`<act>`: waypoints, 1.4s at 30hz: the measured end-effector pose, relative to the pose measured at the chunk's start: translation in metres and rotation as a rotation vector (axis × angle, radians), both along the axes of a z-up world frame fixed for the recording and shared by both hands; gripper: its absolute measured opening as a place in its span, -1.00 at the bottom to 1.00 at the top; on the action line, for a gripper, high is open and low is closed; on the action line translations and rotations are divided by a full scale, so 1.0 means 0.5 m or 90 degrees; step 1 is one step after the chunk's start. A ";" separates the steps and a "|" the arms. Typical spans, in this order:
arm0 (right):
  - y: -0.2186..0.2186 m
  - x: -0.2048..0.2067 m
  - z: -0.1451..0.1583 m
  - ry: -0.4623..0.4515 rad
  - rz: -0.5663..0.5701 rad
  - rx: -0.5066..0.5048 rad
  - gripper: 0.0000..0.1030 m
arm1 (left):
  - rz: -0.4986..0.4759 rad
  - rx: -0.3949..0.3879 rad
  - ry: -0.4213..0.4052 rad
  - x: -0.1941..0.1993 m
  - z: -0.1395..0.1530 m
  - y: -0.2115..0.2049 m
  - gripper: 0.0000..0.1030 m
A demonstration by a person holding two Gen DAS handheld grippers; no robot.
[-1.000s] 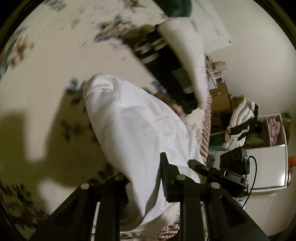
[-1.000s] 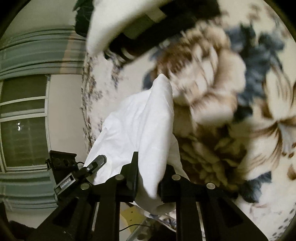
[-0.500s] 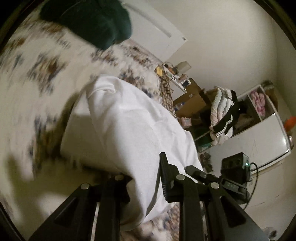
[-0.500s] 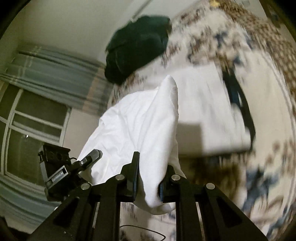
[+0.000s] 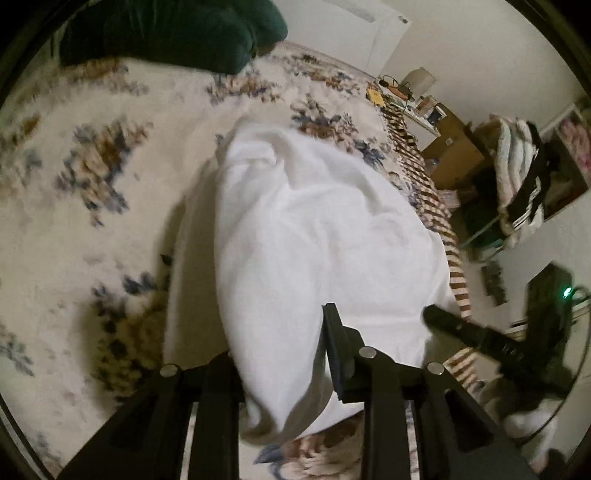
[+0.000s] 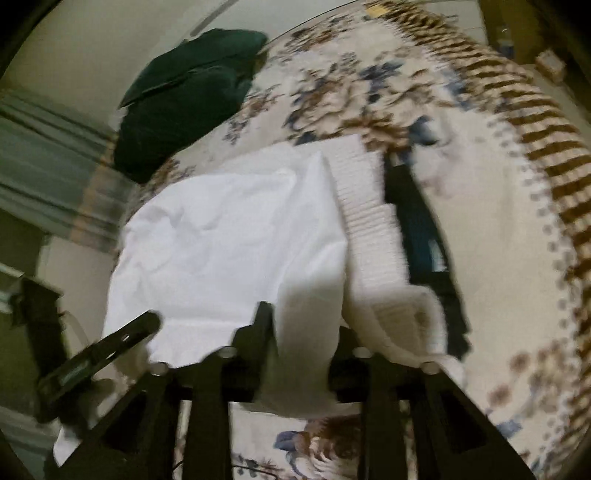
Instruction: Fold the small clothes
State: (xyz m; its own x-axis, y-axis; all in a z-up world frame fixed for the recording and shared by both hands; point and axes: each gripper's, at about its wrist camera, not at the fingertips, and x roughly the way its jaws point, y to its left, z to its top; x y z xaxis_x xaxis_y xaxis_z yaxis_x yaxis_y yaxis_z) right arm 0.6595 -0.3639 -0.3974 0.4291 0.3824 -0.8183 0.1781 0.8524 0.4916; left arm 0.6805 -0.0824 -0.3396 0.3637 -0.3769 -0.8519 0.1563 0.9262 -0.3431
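Both jaws have just been opening: the left gripper [image 5: 280,354] and right gripper [image 6: 303,350] each stand narrowly parted around the white garment [image 5: 314,236], its cloth between the fingers.

Floral bedspread [image 5: 92,122], dark green bundle [image 5: 166,33] at its far edge, cardboard box [image 5: 454,155] beyond.
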 end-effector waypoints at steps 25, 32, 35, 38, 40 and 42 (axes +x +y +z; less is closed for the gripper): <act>0.106 -0.495 0.478 -0.132 -0.093 -0.372 1.00 | 0.074 0.207 -0.162 -0.416 0.352 -0.009 0.84; 0.125 -0.692 0.658 -0.203 -0.082 -0.381 1.00 | 0.091 0.208 -0.218 -0.589 0.499 -0.019 0.84; 0.129 -0.786 0.728 -0.233 -0.075 -0.380 1.00 | 0.093 0.209 -0.239 -0.667 0.552 -0.028 0.84; 0.131 -0.878 0.790 -0.259 -0.069 -0.378 1.00 | 0.100 0.206 -0.252 -0.746 0.601 -0.041 0.84; 0.129 -0.937 0.826 -0.274 -0.066 -0.376 1.00 | 0.104 0.206 -0.257 -0.782 0.621 -0.047 0.84; 0.130 -0.997 0.861 -0.289 -0.062 -0.379 1.00 | 0.111 0.209 -0.268 -0.820 0.645 -0.053 0.84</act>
State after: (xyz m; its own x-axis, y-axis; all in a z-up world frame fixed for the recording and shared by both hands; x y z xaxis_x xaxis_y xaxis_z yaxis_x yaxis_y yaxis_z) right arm 0.1611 -0.2991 0.0332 0.7827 -0.1259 -0.6096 0.1560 0.9877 -0.0037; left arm 0.2705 -0.1088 -0.0173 0.7311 -0.0198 -0.6820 0.0521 0.9983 0.0269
